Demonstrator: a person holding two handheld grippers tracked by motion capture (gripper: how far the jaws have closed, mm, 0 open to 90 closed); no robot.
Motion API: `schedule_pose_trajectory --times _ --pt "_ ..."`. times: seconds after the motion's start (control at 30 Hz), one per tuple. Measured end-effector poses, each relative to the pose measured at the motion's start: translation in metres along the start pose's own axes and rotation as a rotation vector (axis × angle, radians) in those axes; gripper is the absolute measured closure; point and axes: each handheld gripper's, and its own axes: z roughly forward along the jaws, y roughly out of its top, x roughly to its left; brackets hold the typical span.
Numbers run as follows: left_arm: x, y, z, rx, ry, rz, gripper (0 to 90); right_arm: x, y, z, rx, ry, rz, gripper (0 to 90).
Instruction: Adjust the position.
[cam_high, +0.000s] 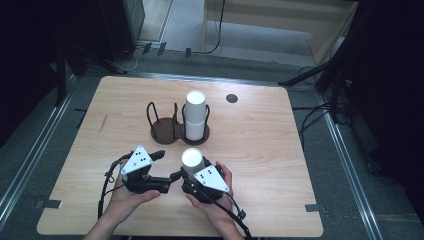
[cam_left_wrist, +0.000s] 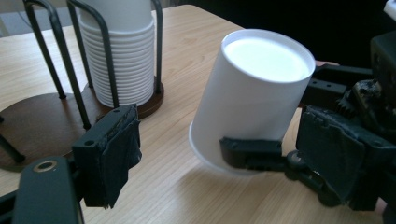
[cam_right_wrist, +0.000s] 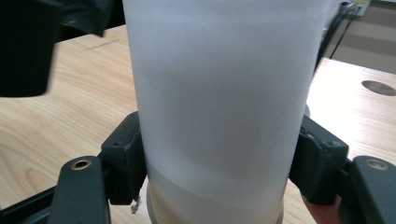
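Note:
A white paper cup (cam_high: 192, 159) stands upside down near the table's front middle, and my right gripper (cam_high: 190, 176) is shut on its lower wall. In the right gripper view the cup (cam_right_wrist: 219, 84) sits close up between the two pads (cam_right_wrist: 123, 156). In the left gripper view the same cup (cam_left_wrist: 254, 93) leans a little, its rim just above the wood. My left gripper (cam_high: 167, 166) is to the cup's left and points at it. It stands open (cam_left_wrist: 222, 154), its pads (cam_left_wrist: 112, 151) wide apart and touching nothing.
Behind the cup is a dark wooden holder (cam_high: 162, 132) with two wire-post bays. The right bay holds a stack of several upturned white cups (cam_high: 195, 117), also near in the left gripper view (cam_left_wrist: 121, 56); the left bay is empty. A round grommet (cam_high: 231, 98) lies at the far right.

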Motion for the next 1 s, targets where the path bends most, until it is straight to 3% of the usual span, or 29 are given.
schedule_pose_trajectory --times 0.3,0.5,0.73,0.83,1.0 --pt "-0.009 -0.001 0.005 0.015 -0.03 0.039 16.1 0.015 -0.003 0.003 0.009 0.065 -0.03 29.6" --pt "-0.011 -0.001 0.005 0.011 -0.036 0.054 24.9 0.02 -0.004 0.001 -0.011 0.113 -0.048 29.3" --pt "-0.017 -0.001 0.005 0.019 -0.005 0.103 31.6 0.023 -0.005 0.002 -0.012 0.123 -0.072 28.7" --pt "-0.017 -0.001 0.005 0.017 -0.005 0.103 33.3 0.023 -0.005 0.002 -0.011 0.125 -0.07 27.1" --pt "-0.012 0.0 0.002 0.0 -0.024 0.061 36.0 0.023 -0.004 0.002 -0.016 0.117 -0.065 21.2"
